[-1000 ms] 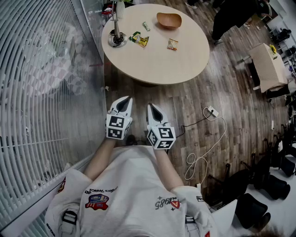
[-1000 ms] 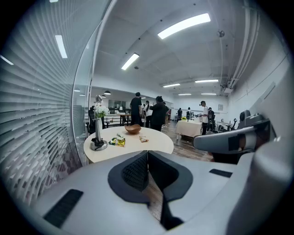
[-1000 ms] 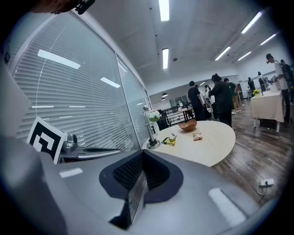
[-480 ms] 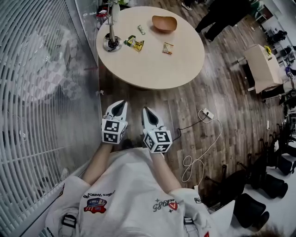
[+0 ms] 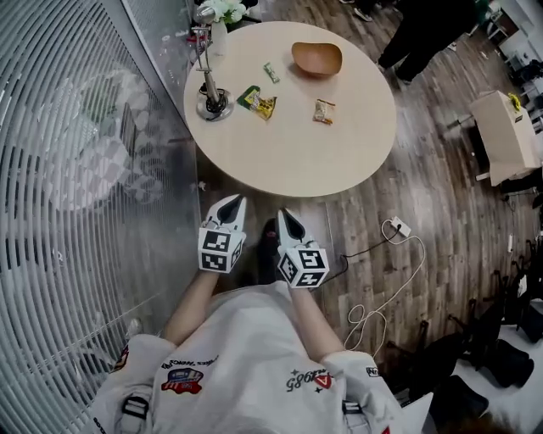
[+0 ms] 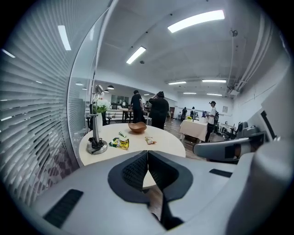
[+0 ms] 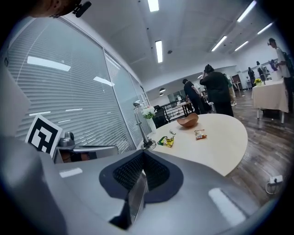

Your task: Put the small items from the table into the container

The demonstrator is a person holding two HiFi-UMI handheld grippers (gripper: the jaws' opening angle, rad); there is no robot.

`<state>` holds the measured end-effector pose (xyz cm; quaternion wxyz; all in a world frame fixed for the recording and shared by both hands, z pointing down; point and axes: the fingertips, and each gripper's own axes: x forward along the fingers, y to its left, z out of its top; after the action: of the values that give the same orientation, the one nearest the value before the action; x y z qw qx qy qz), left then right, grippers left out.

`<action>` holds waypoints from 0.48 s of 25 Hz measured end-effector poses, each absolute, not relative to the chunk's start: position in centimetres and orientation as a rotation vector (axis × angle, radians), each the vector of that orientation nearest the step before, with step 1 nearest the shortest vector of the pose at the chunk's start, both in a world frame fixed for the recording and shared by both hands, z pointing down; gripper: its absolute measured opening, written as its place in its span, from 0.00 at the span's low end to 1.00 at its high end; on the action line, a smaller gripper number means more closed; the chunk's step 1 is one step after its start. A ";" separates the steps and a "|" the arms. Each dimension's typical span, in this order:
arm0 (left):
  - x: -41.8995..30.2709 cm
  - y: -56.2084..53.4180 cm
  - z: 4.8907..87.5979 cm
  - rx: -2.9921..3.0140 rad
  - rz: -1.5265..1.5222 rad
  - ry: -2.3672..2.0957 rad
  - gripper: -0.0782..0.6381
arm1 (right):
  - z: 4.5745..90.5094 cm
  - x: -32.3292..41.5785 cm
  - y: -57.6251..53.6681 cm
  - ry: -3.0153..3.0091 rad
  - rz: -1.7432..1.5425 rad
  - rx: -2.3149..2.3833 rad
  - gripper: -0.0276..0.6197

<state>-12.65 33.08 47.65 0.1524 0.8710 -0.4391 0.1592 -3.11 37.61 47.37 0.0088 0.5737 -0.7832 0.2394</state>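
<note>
A round beige table (image 5: 297, 136) carries a brown wooden bowl (image 5: 316, 58) at its far side. Three small snack packets lie on it: a green-yellow one (image 5: 257, 100), a small green one (image 5: 271, 73) and an orange-tan one (image 5: 322, 110). My left gripper (image 5: 235, 201) and right gripper (image 5: 285, 214) hover side by side above the floor just short of the table's near edge, both shut and empty. The left gripper view shows the bowl (image 6: 137, 127) and the packets (image 6: 120, 143) ahead; the right gripper view shows the bowl (image 7: 188, 121) and the packets (image 7: 167, 141) too.
A desk lamp with a round metal base (image 5: 212, 103) stands at the table's left edge, a vase of white flowers (image 5: 219, 12) behind it. A glass wall with blinds (image 5: 76, 169) runs along the left. A power strip and cable (image 5: 392, 246) lie on the wooden floor. People stand beyond the table (image 5: 424, 30).
Both grippers and the person have moved closer to the table, which now lies nearer to the jaws. The jaws stayed shut.
</note>
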 end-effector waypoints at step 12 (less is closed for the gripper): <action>-10.6 16.6 47.2 2.444 0.508 -1.422 0.12 | 46.6 0.5 18.0 -2.542 0.632 1.563 0.04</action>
<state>-10.57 16.64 47.19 0.1339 0.8431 -0.4904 0.1751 0.45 18.02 46.61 0.0455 0.5118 -0.8326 0.2070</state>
